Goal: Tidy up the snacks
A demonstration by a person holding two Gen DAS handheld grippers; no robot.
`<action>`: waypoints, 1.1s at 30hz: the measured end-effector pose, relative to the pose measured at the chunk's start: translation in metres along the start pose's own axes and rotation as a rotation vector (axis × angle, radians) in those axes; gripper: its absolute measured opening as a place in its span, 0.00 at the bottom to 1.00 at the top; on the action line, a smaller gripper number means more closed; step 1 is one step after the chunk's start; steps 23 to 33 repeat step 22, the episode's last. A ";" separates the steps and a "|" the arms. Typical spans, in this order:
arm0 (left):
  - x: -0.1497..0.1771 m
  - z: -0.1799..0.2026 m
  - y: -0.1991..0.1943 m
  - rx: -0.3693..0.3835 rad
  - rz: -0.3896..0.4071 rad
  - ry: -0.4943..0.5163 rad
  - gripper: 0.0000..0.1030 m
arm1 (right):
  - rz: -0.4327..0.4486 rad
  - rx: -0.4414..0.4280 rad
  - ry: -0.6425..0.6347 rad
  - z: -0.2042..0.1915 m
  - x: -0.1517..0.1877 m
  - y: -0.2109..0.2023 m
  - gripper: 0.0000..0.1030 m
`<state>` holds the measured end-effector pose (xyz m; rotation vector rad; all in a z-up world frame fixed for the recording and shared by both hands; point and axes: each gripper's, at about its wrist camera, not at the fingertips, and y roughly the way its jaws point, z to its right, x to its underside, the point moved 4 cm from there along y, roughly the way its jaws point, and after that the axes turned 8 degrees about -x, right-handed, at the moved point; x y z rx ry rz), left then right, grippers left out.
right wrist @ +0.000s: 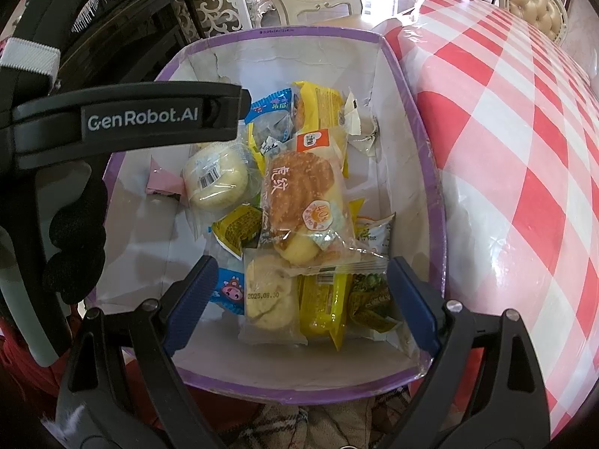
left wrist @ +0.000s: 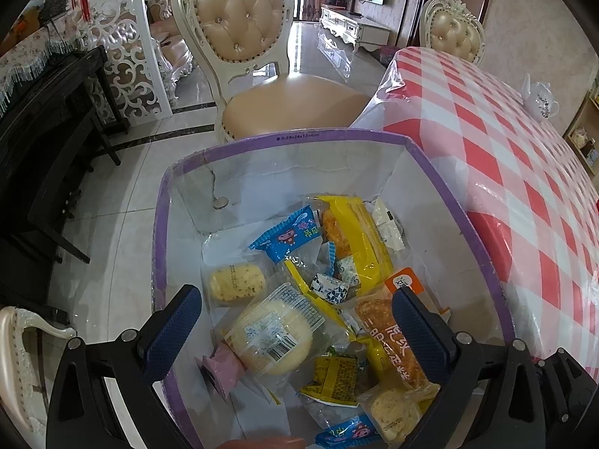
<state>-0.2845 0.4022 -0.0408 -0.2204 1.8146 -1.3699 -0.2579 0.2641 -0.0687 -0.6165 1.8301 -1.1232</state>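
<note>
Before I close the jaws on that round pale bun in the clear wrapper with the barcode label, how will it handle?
The round pale bun looks soft and puffy, so it will likely squash under a firm squeeze. Its glossy clear film may slip. It lies on top of other packets in the purple-rimmed box, so it probably lifts free and feels light.

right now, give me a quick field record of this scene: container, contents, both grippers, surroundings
container: purple-rimmed box, open top, white inside
contents: wrapped snacks in a loose pile, among them a round pale bun, a browned bread pack, a dated biscuit pack
left gripper: open above the pile, holding nothing
right gripper: open above the pile, holding nothing
surroundings: red checked tablecloth beside the box, tufted chair beyond
</note>
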 end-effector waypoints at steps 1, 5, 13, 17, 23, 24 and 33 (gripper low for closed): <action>0.000 0.000 0.000 -0.001 -0.001 -0.001 1.00 | -0.001 0.001 -0.001 0.000 0.000 0.000 0.90; 0.001 0.000 0.001 -0.002 -0.005 -0.002 1.00 | -0.002 0.001 -0.002 0.000 0.000 0.000 0.90; 0.002 0.001 0.003 -0.001 -0.014 -0.003 1.00 | -0.003 0.002 -0.002 0.000 0.001 0.001 0.90; 0.003 0.001 0.005 0.000 -0.024 -0.007 1.00 | -0.005 0.005 -0.002 0.001 0.001 0.002 0.90; 0.004 0.000 0.007 -0.012 -0.024 -0.014 1.00 | -0.004 0.006 -0.001 0.001 0.003 0.002 0.90; 0.004 0.000 0.007 -0.012 -0.024 -0.014 1.00 | -0.004 0.006 -0.001 0.001 0.003 0.002 0.90; 0.004 0.000 0.007 -0.012 -0.024 -0.014 1.00 | -0.004 0.006 -0.001 0.001 0.003 0.002 0.90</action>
